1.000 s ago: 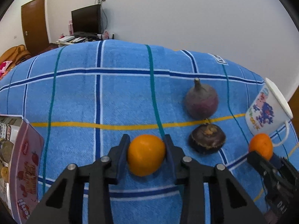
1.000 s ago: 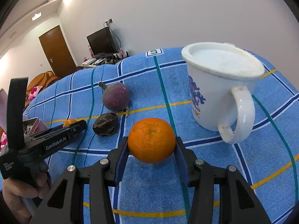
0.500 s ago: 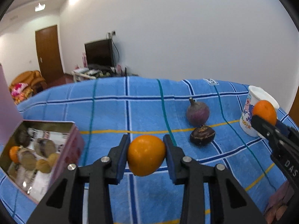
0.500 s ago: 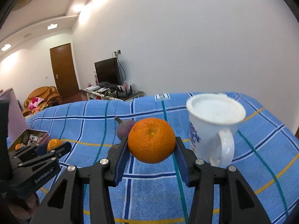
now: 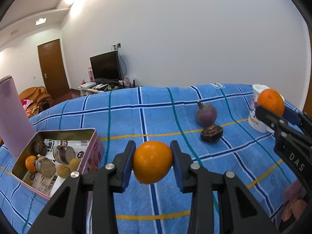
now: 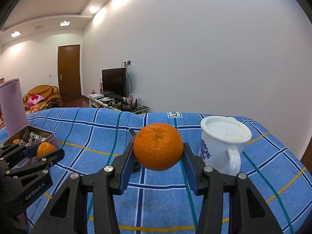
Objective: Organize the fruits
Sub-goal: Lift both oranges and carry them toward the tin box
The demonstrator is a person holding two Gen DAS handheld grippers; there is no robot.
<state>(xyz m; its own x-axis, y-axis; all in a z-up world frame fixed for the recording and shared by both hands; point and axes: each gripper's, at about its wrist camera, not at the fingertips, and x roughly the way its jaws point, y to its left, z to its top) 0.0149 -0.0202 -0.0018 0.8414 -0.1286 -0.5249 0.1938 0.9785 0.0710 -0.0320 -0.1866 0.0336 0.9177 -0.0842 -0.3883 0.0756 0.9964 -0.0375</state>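
Observation:
My left gripper is shut on a smooth orange, held above the blue checked cloth. To its left lies an open pink tin with several fruits inside. My right gripper is shut on a rougher orange, lifted in front of a white mug. A purple fruit with a stem and a dark round fruit rest on the cloth between the two grippers. In the right wrist view the left gripper with its orange shows at the left edge.
A tall lilac cup stands behind the tin. The mug stands at the cloth's right end. Behind the table are a television, a brown door and an orange sofa. A hand shows at lower right.
Both grippers rose off the cloth with their oranges and tilted up. The left one swung left, which brought the open tin into its view.

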